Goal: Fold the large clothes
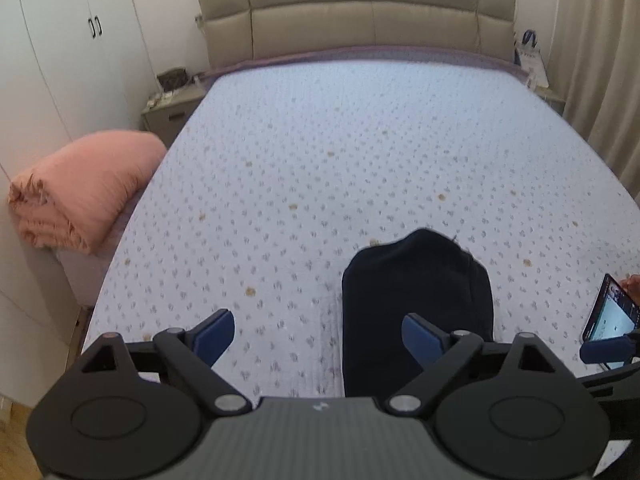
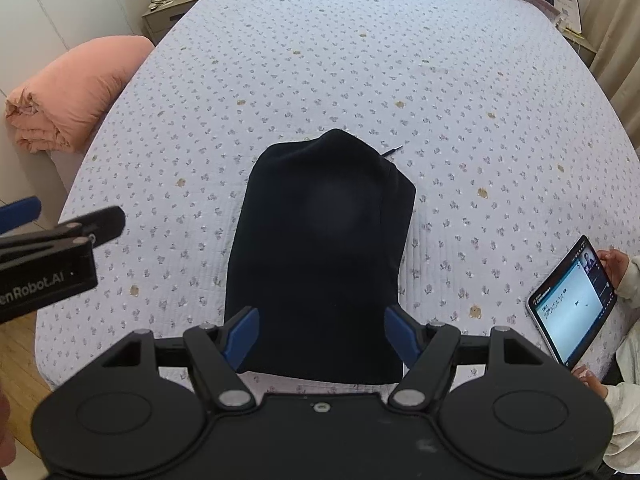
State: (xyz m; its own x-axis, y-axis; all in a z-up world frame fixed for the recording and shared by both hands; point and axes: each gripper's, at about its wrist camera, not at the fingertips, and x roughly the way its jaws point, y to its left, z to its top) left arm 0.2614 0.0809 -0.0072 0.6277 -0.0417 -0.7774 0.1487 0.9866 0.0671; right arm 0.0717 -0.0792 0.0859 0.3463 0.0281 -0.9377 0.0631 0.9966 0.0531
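A dark navy garment [image 2: 320,248], folded into a tall narrow bundle, lies on the flower-print bedspread [image 2: 360,60] near the bed's front edge. My right gripper [image 2: 322,336] hangs over its near end, open, with a blue pad on either side of the bundle; neither pad visibly presses on it. My left gripper [image 1: 318,338] is open wide just left of the garment [image 1: 416,300]. Its right pad overlaps the cloth's left part in the picture and holds nothing. In the right wrist view, the left gripper [image 2: 64,214] reaches in from the left edge.
A person's hands hold a lit tablet [image 2: 572,300] on the bed's right front corner. A rolled pink duvet [image 1: 84,188] sits off the left side. Nightstands [image 1: 168,112], a padded headboard [image 1: 360,16], a white wardrobe and curtains ring the bed.
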